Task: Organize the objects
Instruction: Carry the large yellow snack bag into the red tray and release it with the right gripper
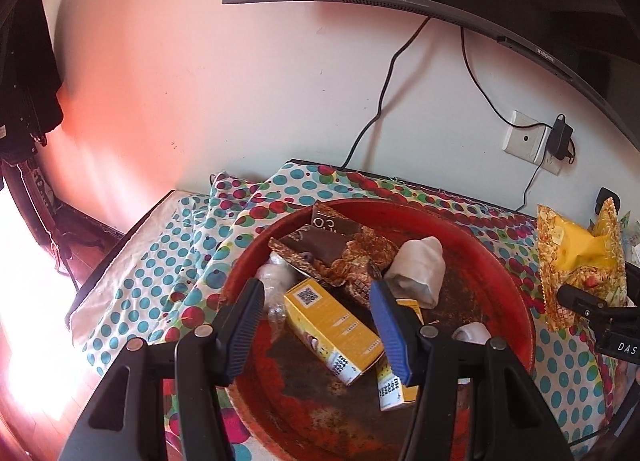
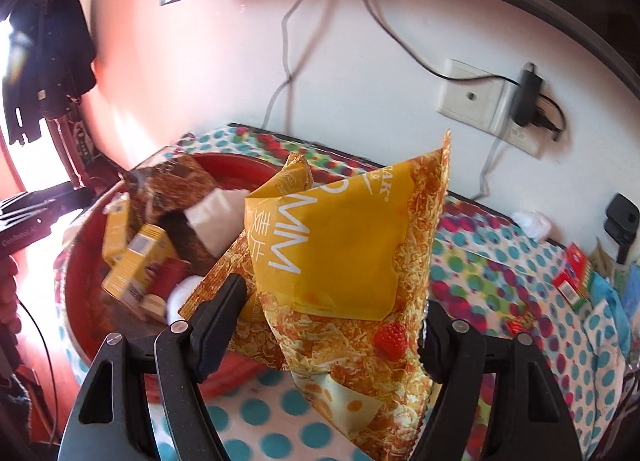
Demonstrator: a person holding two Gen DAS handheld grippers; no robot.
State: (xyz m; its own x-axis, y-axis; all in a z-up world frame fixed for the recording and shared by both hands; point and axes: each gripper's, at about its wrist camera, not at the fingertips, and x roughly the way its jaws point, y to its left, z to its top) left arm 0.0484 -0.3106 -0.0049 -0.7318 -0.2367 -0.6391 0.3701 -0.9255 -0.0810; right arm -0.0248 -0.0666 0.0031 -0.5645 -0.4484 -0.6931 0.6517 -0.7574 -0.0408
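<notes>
A yellow cereal bag [image 2: 352, 261] is pinched between the jaws of the right hand-held gripper [image 2: 332, 313], lifted clear of the dotted cloth [image 2: 500, 261] on the desk. To its left sits a red tray [image 1: 516, 301] holding yellow boxes [image 1: 332, 329], a brown wrapper [image 1: 332, 249] and a white roll [image 1: 420, 265]. The left hand-held gripper [image 1: 316, 325] hangs over the tray, jaws wide and empty.
</notes>
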